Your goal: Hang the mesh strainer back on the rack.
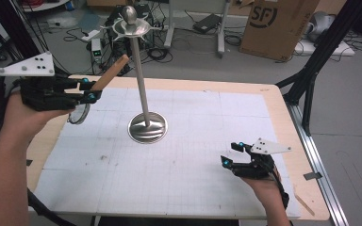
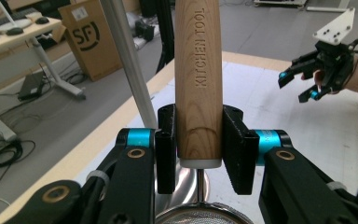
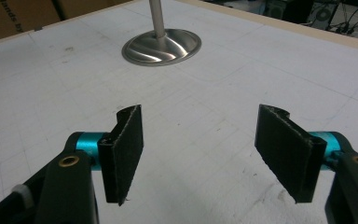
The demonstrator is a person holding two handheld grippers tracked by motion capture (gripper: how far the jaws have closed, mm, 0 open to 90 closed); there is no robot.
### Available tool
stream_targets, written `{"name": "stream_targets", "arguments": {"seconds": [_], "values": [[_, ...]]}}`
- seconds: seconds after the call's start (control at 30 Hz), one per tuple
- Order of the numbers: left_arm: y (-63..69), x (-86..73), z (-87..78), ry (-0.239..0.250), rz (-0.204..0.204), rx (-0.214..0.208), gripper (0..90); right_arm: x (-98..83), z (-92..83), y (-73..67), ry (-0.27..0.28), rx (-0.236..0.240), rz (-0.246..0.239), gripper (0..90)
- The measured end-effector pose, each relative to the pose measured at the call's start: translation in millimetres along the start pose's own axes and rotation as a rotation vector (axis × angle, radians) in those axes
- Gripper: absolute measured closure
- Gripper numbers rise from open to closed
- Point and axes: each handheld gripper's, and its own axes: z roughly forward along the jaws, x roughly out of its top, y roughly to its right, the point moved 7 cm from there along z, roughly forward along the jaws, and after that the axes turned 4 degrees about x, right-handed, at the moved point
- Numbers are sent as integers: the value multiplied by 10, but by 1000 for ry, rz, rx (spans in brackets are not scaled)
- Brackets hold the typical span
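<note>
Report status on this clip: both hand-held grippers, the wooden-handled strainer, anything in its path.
Left hand-held gripper shut on strainer handle, held up off the table. Right hand-held gripper open, empty, low over the mat. Metal stand close beside the handle.

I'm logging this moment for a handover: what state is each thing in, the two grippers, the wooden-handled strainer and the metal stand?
Left gripper: shut on the strainer's handle, raised above the table's left edge.
Strainer: held by its wooden handle, off the table, ring hanging below the jaws.
Right gripper: open, nothing between its jaws, low over the table.
Metal stand: upright on the table, its top hooks bare.
</note>
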Motion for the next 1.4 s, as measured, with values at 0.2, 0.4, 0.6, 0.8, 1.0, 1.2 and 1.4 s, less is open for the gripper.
{"name": "stream_targets", "arguments": {"seconds": [0.2, 0.4, 0.6, 0.8, 1.0, 1.2, 1.4], "values": [[-40, 115, -93, 14, 11, 34, 687, 4, -2, -2, 3, 1, 2, 317], [-101, 187, -152, 32, 9, 65, 687, 4, -6, -5, 3, 3, 4, 317], [-180, 224, -119, 11, 1, 102, 687, 4, -3, -4, 4, 4, 5, 318], [-258, 202, -63, -8, -15, 130, 687, 5, -18, 1, 7, 3, 7, 318], [-278, 188, -7, -20, -21, 143, 687, 4, -25, 11, 9, 1, 4, 318], [-283, 162, 96, -33, -23, 151, 687, 9, -21, 1, 9, 3, 3, 318], [-298, 129, 182, -39, -37, 161, 687, 10, -37, 12, 13, -1, 3, 318]]}}
